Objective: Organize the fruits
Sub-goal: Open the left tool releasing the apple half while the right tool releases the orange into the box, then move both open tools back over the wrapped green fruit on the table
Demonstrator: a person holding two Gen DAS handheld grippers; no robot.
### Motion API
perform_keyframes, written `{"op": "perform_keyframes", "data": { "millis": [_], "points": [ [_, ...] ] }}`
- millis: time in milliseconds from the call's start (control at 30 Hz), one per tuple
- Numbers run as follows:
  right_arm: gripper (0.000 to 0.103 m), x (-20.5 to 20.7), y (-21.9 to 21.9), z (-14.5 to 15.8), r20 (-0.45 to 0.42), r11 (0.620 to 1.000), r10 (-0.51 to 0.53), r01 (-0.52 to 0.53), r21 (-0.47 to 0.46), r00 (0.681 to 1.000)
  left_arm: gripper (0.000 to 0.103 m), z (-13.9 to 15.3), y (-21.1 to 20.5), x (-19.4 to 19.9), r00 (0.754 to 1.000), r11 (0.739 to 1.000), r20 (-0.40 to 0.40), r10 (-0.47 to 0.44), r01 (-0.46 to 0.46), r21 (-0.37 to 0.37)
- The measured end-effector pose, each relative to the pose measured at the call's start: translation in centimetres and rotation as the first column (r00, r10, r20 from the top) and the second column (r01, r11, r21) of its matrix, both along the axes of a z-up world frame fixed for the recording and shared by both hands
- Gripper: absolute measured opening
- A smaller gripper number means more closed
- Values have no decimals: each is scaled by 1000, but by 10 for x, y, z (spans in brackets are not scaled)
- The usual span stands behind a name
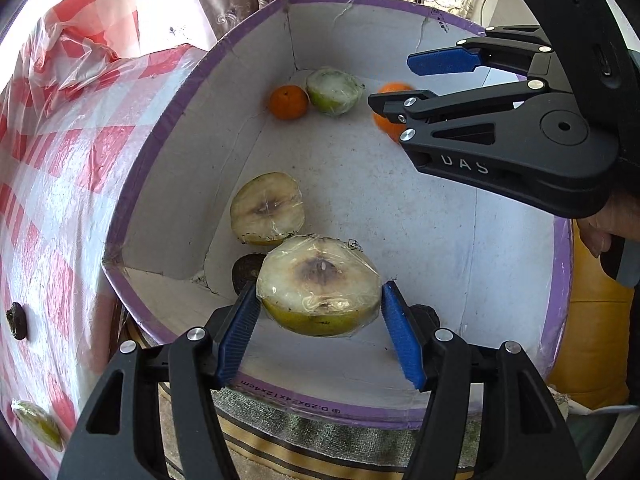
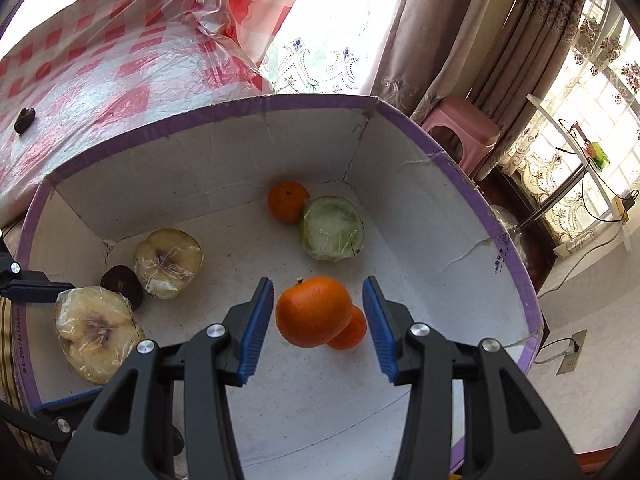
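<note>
Fingers (image 1: 390, 304) of the left gripper (image 1: 320, 332) bracket a wrapped pear half (image 1: 318, 292) inside the box (image 1: 360, 410), barely parted from it; the right gripper (image 2: 318, 328) gapes around an orange (image 2: 312, 312). Likely placing fruit; next, withdraw cleanly.

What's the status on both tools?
Left tool open around wrapped half fruit. Right tool open around orange, pads apart from it. Both over box. Nothing blocking.

Oranges: three, one (image 2: 314, 312) between the gripper's fingers
Wrapped cut fruit halves: four, one (image 1: 319, 286) between the other gripper's fingers
Boxes: one (image 2: 460, 168)
</note>
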State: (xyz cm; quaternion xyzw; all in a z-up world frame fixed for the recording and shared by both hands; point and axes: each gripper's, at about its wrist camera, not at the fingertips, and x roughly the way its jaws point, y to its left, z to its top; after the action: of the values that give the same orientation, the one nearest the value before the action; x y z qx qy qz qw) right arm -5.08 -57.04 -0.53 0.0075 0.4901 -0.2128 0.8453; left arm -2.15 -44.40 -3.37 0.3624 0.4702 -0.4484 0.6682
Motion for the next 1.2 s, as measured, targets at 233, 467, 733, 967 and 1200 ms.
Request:
{"op": "perform_keyframes", "data": {
  "millis": [233,467,733,967,1200],
  "points": [
    [58,0,1,1,3,1000,0,0,-11,1000,63,7,6,0,1000,1000,-8,5,-5,-15],
    [66,-1,4,4,8,1000,4,-4,-31,1000,64,20,14,6,1000,999,-3,25,-26,-47],
    [82,-3,17,23,89,997,45,-40,-59,995,73,61,50,24,995,985,35,91,-85,-150],
    [87,-3,45,52,196,992,108,-93,-83,975,80,100,119,53,962,943,125,241,-202,-265],
    [91,1,88,71,271,975,210,-183,-122,939,85,126,215,84,878,844,162,451,-360,-398]
  ]
}}
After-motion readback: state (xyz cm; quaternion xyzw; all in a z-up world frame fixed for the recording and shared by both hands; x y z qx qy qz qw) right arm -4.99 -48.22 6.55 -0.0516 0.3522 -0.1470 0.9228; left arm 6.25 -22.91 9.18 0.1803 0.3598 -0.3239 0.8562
